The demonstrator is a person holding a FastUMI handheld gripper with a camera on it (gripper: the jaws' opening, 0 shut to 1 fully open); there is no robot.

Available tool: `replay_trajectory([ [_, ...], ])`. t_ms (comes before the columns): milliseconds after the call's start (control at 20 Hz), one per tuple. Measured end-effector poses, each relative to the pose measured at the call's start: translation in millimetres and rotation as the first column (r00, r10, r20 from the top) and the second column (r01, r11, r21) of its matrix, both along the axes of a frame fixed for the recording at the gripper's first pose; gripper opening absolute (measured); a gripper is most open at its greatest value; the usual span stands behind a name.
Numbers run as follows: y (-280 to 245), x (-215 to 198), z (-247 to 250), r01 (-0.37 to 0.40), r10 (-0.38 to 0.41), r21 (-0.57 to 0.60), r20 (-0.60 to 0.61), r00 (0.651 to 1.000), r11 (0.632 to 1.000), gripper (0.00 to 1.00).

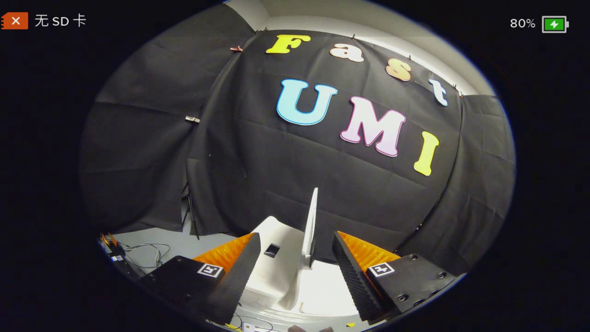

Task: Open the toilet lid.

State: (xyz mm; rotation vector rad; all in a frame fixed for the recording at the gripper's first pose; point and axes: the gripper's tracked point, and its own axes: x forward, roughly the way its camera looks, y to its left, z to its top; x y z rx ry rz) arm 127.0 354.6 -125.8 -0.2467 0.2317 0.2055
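Note:
A small white toilet [276,269] sits just ahead of my fingers, partly hidden behind them. Its white lid [312,226] stands upright, seen edge-on, rising between the two fingers. The pale seat area [325,290] lies beside the lid, near the right finger. A dark square patch [271,250] marks the white body left of the lid. My gripper [292,272] is open, with a wide gap between the fingertips. Neither finger touches the lid; the lid's edge stands apart from both.
Black cloth [230,152] hangs as the booth wall behind the toilet. On the grey floor to the left lie loose cables [147,253], and a thin stand leg [191,216] leans by the cloth. Small bits [249,326] lie on the floor below the fingers.

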Motion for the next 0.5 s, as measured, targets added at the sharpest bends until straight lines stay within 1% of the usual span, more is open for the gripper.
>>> replay_trajectory([
  [150, -7.4, -6.1, 20.3, -0.003, 0.003, 0.027, 0.024, 1.000, 1.000, 0.98],
  [500, -32.2, -28.1, 85.1, -0.022, 0.011, 0.122, 0.094, 0.996, 0.992, 0.98],
])
